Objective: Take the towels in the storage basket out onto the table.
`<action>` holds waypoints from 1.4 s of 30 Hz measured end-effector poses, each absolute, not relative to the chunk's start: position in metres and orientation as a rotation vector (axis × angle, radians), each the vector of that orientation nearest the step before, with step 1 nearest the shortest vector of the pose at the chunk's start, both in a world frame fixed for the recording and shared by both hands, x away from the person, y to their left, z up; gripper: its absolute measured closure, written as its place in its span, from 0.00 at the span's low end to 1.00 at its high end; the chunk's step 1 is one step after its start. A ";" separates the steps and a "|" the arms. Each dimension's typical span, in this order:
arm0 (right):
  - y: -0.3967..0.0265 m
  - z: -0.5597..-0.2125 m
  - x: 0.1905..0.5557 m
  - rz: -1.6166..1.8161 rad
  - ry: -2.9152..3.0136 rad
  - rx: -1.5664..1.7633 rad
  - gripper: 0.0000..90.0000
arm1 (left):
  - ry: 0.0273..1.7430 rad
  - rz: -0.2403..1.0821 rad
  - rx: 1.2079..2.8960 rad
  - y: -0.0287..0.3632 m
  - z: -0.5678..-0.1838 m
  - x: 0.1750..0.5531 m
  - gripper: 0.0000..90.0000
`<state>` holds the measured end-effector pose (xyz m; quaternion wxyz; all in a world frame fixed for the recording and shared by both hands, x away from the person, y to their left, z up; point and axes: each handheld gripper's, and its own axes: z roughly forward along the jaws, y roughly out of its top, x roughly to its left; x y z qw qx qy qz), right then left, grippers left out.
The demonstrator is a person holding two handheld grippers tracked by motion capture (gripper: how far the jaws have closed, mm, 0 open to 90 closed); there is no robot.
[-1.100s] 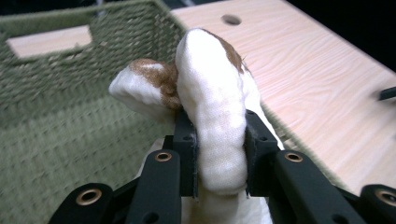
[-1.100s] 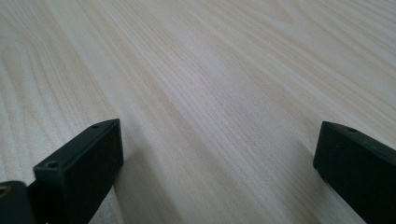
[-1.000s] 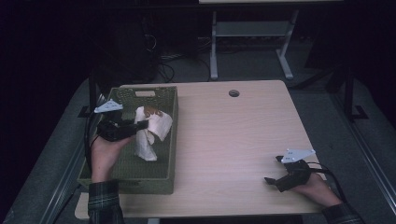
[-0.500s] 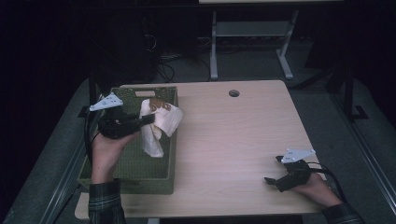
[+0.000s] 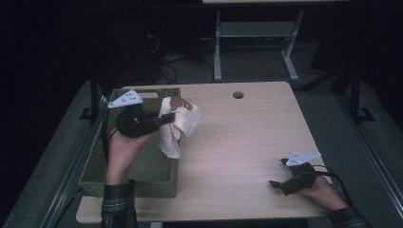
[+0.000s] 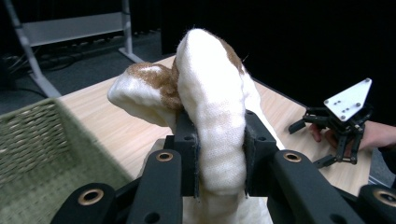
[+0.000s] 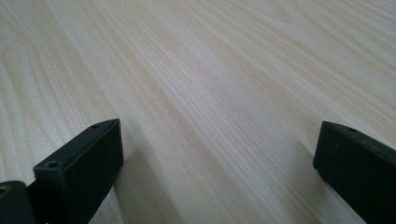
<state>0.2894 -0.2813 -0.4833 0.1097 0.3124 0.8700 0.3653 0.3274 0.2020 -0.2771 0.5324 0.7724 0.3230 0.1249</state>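
Left of centre in the high view, the left gripper (image 5: 164,119) is clamped on a cream and brown cloth (image 5: 177,124), held above the right edge of the green woven basket (image 5: 142,166). At lower right, the right gripper (image 5: 278,176) rests on the wooden counter (image 5: 237,142), jaws wide apart around nothing.

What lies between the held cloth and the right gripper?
Bare tabletop in the high view, between the cloth and the right gripper.

No text, label, brand, number or sign can be read on anything in these views.
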 end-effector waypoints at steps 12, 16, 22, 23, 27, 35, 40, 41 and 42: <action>-0.281 -0.483 0.289 1.074 2.557 0.917 0.01 | 0.690 0.253 1.886 0.157 -0.278 0.337 0.79; -0.281 -0.483 0.289 1.074 2.557 0.918 0.01 | 0.664 0.243 1.904 0.144 -0.279 0.339 0.79; -0.281 -0.483 0.289 1.074 2.557 0.918 0.01 | 0.644 0.220 1.930 0.122 -0.285 0.342 0.79; -0.281 -0.483 0.289 1.074 2.557 0.918 0.01 | 0.641 0.214 1.938 0.117 -0.287 0.342 0.79; -0.281 -0.483 0.289 1.074 2.557 0.918 0.01 | 0.629 0.197 1.967 0.100 -0.296 0.344 0.79; -0.281 -0.483 0.289 1.076 2.557 0.921 0.01 | 0.600 0.151 2.022 0.064 -0.316 0.345 0.79; -0.281 -0.483 0.289 1.076 2.557 0.920 0.01 | 0.594 0.139 2.030 0.054 -0.324 0.344 0.79; -0.281 -0.483 0.289 1.076 2.557 0.921 0.01 | 0.594 0.140 2.032 0.051 -0.326 0.343 0.79; -0.281 -0.483 0.289 1.076 2.557 0.921 0.01 | 0.592 0.142 2.033 0.049 -0.327 0.343 0.79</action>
